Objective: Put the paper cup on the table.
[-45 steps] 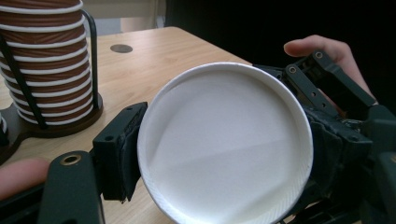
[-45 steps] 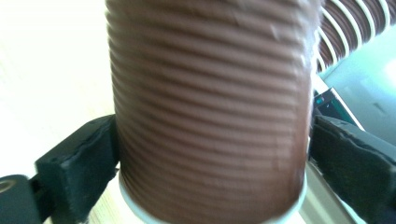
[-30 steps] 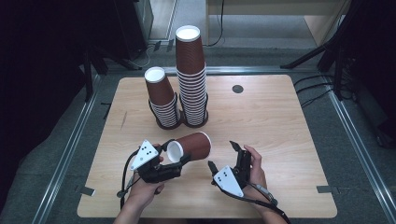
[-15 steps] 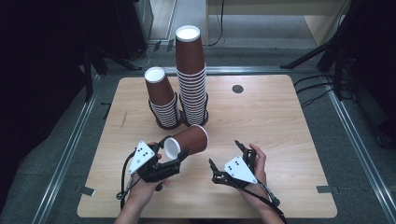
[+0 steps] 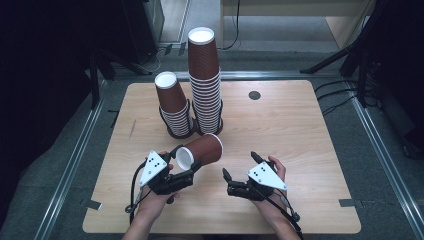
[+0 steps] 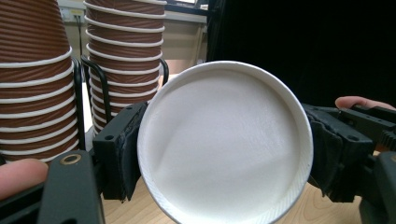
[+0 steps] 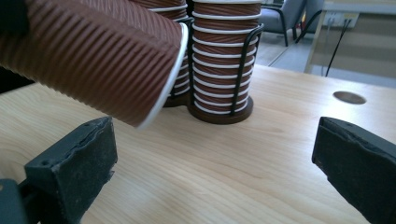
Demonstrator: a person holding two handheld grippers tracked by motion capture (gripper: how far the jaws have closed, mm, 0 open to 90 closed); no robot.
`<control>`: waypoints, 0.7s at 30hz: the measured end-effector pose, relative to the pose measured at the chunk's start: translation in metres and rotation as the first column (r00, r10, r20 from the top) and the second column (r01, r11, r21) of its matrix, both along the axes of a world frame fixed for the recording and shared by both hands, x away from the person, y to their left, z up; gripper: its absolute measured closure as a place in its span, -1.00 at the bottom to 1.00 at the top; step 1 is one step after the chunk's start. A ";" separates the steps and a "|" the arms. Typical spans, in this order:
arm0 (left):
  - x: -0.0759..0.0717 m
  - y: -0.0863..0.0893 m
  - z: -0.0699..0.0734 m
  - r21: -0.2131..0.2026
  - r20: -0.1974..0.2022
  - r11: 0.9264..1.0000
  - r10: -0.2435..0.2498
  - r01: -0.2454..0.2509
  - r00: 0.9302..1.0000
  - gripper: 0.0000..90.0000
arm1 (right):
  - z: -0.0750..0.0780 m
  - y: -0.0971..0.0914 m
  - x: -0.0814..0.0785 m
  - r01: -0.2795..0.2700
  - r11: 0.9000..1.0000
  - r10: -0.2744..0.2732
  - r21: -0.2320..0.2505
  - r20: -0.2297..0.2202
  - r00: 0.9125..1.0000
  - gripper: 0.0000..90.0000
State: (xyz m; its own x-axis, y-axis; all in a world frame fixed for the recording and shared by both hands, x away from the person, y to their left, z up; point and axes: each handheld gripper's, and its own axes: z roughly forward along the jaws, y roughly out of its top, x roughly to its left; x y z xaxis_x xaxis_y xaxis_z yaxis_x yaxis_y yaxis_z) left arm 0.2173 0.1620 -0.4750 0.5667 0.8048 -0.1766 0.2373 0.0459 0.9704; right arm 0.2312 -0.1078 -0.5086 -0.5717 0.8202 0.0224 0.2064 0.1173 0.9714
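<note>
A brown ribbed paper cup [image 5: 202, 148] lies on its side above the table, and my left gripper [image 5: 186, 164] is shut on its base end. The left gripper view faces the cup's white bottom [image 6: 224, 140], with a black pad [image 6: 119, 149] pressed against each side. My right gripper [image 5: 239, 163] is open beside the cup's rim, to the right of it, and holds nothing. In the right gripper view the cup [image 7: 93, 56] hangs at the upper left, above the left pad [image 7: 74, 163]. Two stacks of the same cups stand behind, a shorter one [image 5: 172, 102] and a taller one [image 5: 205, 75].
Each stack sits in a black wire holder [image 7: 243, 60] near the back middle of the wooden table [image 5: 300, 130]. A round cable hole [image 5: 254, 95] lies to the right of the stacks. Metal rails run along both sides of the table.
The right gripper has rolled and shifted slightly to the right, so its grey plate now faces up. The left gripper and the cup have hardly moved.
</note>
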 end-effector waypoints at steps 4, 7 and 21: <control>0.000 0.001 0.000 -0.001 0.002 1.000 -0.002 0.002 1.000 -0.49 | 0.001 0.004 -0.001 -0.006 1.000 0.006 0.021 -0.026 1.000 -1.00; 0.000 0.001 0.000 -0.006 0.000 1.000 -0.002 0.002 1.000 -0.49 | 0.003 0.006 -0.003 0.002 0.998 0.001 0.055 -0.046 0.999 -1.00; 0.001 0.003 -0.003 -0.012 -0.004 1.000 0.006 -0.006 1.000 -0.49 | 0.013 0.013 -0.003 0.078 0.934 0.022 0.348 -0.276 0.961 -1.00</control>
State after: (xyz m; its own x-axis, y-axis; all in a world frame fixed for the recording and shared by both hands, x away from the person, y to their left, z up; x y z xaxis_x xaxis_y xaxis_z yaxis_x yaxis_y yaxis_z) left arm 0.2184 0.1654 -0.4780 0.5611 0.8059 -0.1888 0.2405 0.0595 0.9688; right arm 0.2281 -0.0948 -0.4960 -0.4793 0.7456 0.4630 0.4656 -0.2312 0.8543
